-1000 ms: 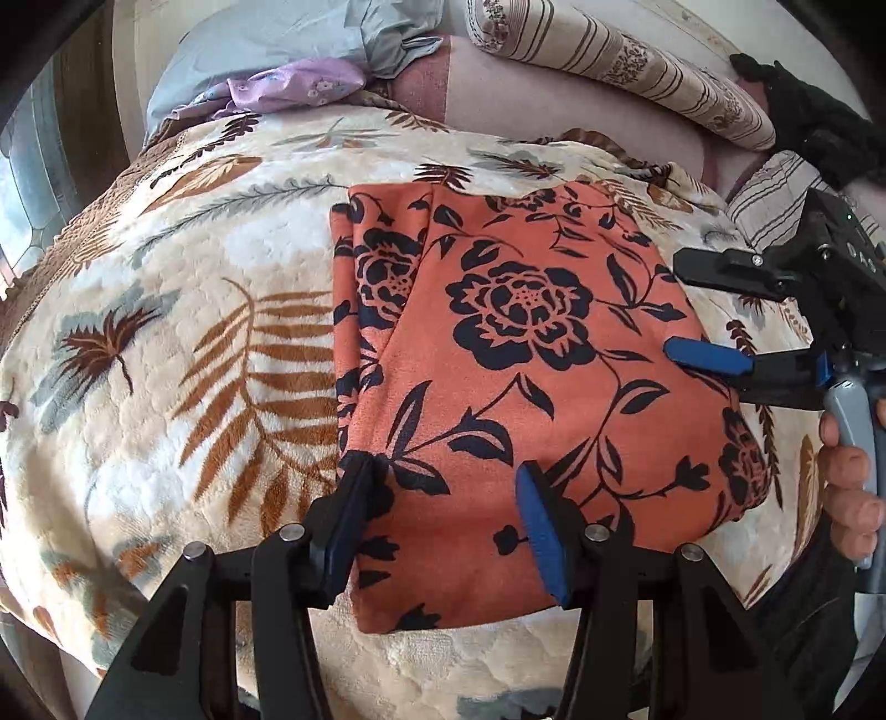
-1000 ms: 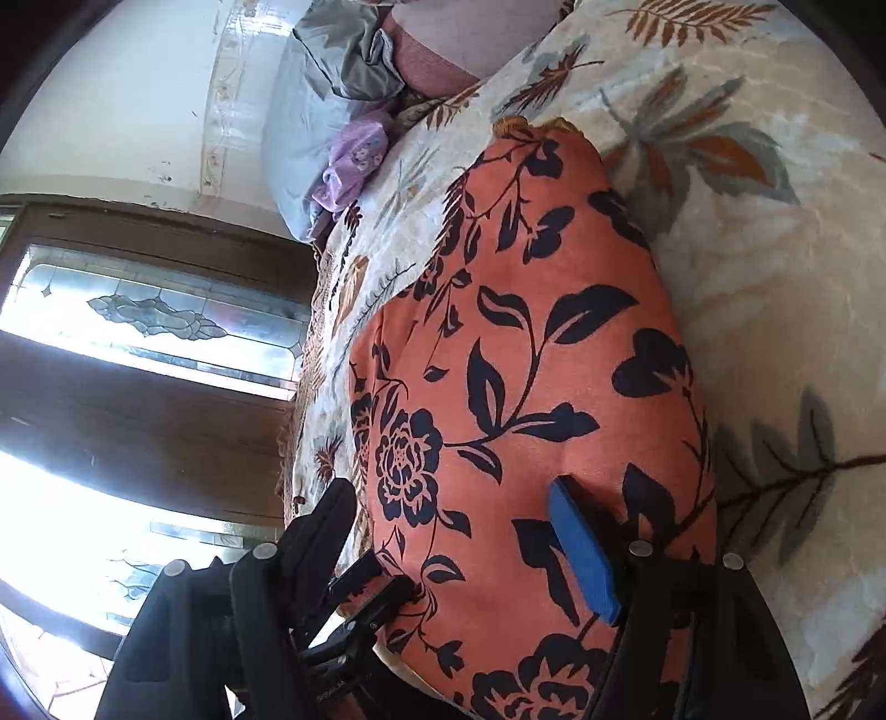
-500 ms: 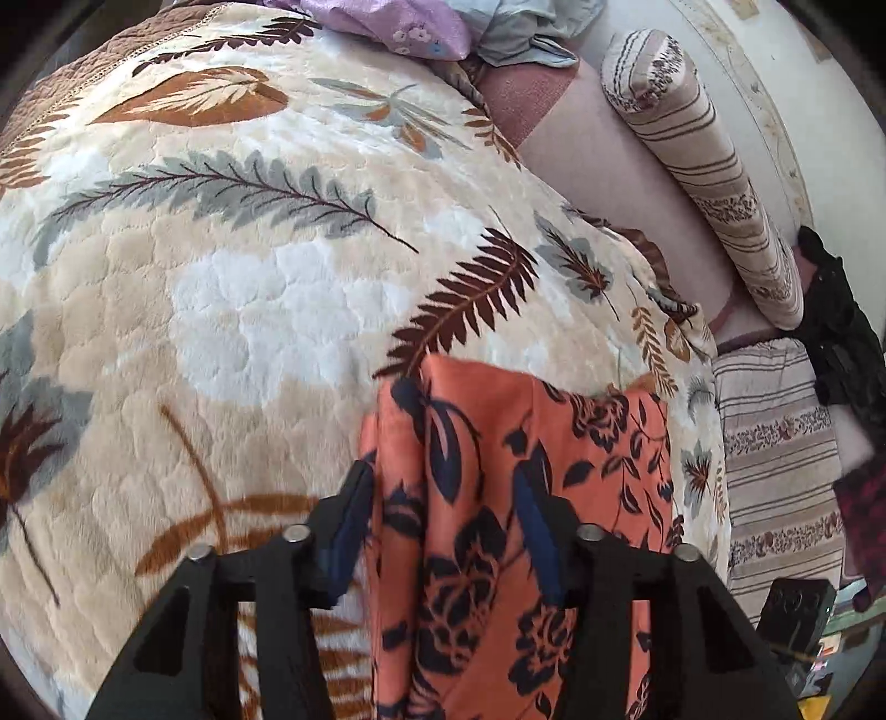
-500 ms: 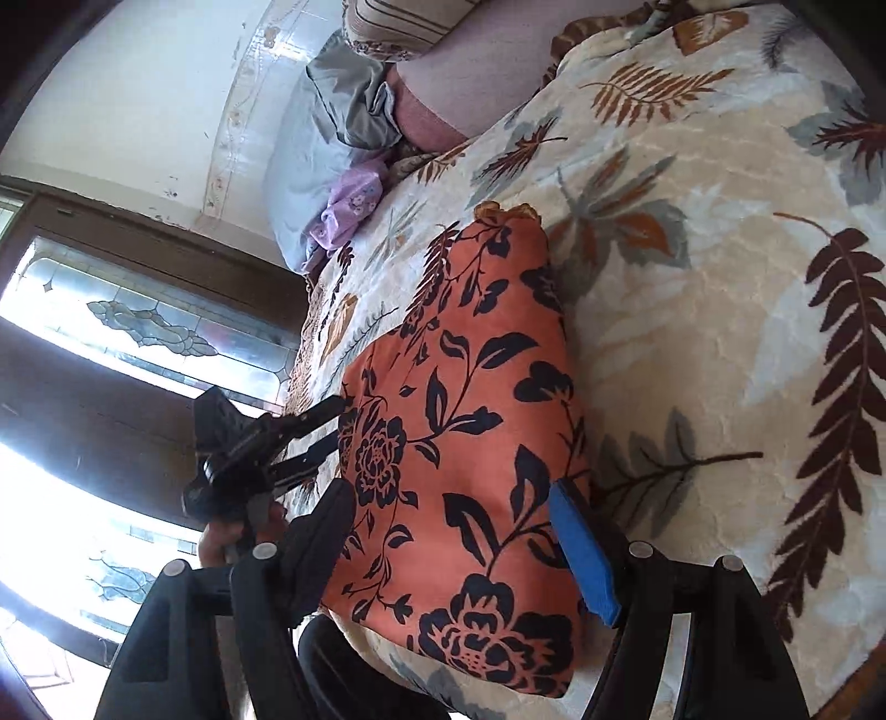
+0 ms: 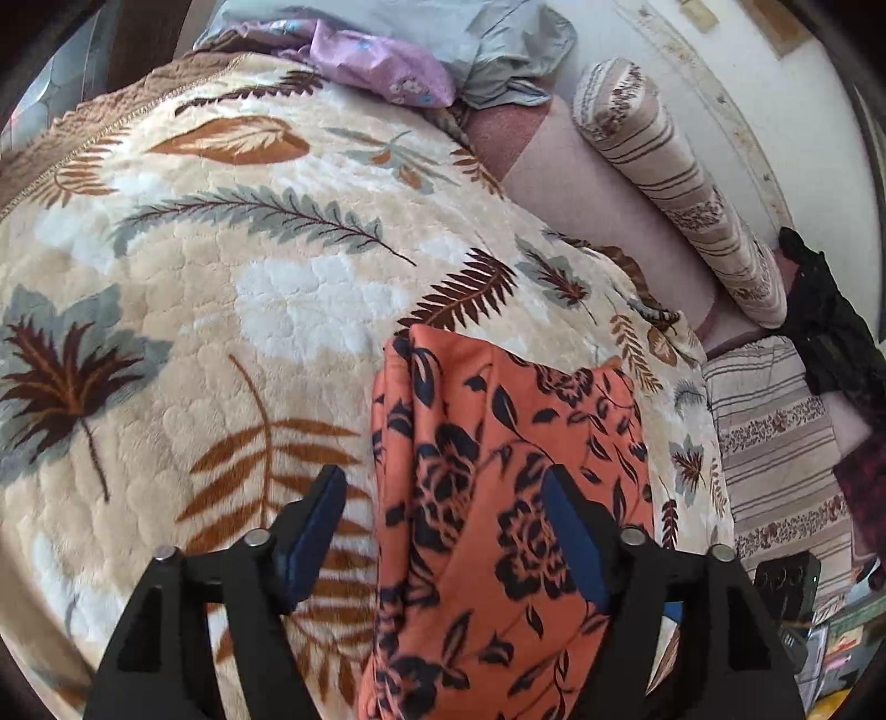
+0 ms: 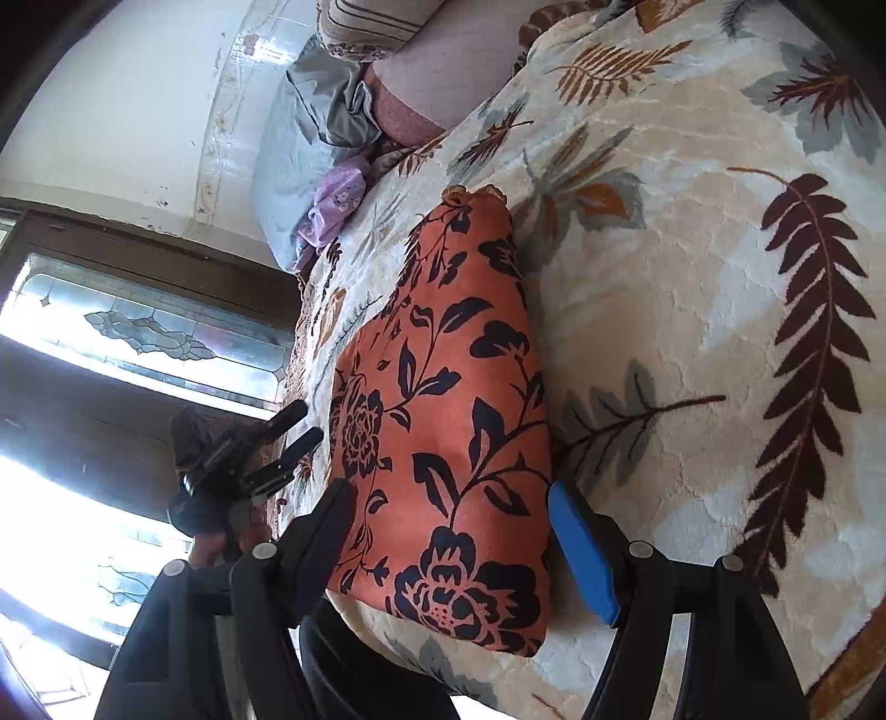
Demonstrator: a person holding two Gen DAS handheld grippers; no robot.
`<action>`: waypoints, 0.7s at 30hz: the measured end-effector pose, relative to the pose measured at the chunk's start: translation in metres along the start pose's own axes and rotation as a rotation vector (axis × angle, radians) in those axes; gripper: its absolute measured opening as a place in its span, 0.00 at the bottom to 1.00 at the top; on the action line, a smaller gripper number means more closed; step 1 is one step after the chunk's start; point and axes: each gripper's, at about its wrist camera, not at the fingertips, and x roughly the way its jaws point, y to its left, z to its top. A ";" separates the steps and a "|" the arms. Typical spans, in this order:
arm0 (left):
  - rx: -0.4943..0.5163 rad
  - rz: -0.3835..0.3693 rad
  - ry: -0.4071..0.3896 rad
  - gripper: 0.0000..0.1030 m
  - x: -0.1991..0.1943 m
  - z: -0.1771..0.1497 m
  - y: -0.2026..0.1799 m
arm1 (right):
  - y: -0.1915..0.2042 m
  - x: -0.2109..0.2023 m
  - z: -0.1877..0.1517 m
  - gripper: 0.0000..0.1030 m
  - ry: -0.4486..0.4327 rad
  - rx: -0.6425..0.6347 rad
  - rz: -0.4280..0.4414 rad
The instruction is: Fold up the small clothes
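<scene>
Garment (image 5: 498, 498): orange cloth with a dark floral print, lying on the leaf-pattern blanket (image 5: 221, 277) near the blanket's front edge. It reads as a compact, layered rectangle with a doubled edge along its left side, so my guess is most of the folding is done.

Left gripper (image 5: 443, 526): fingers spread wide, nothing between them; it hangs over the garment's left edge, one finger over bare blanket, the other over the cloth. Can't tell if it touches.

Right gripper (image 6: 448, 531): fingers also spread wide, straddling the near end of the garment, gripping nothing.

Left to do, as a judgement: maybe one more fold or a flatten, since the bundle looks puffy. Other cloth, lilac (image 5: 382, 66) and grey (image 5: 498, 50), is bunched at the far edge; unclear whether it belongs to the job.
</scene>
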 end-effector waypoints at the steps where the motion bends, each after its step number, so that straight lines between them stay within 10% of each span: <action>1: 0.025 0.004 -0.013 0.78 -0.008 -0.010 -0.006 | 0.000 -0.002 -0.003 0.75 -0.003 0.002 -0.001; 11: -0.019 0.008 0.052 0.79 -0.017 -0.083 0.005 | -0.012 -0.026 -0.031 0.79 -0.019 0.039 -0.001; 21: 0.116 0.173 -0.055 0.79 -0.041 -0.077 -0.027 | -0.015 -0.031 -0.043 0.79 -0.017 0.046 -0.007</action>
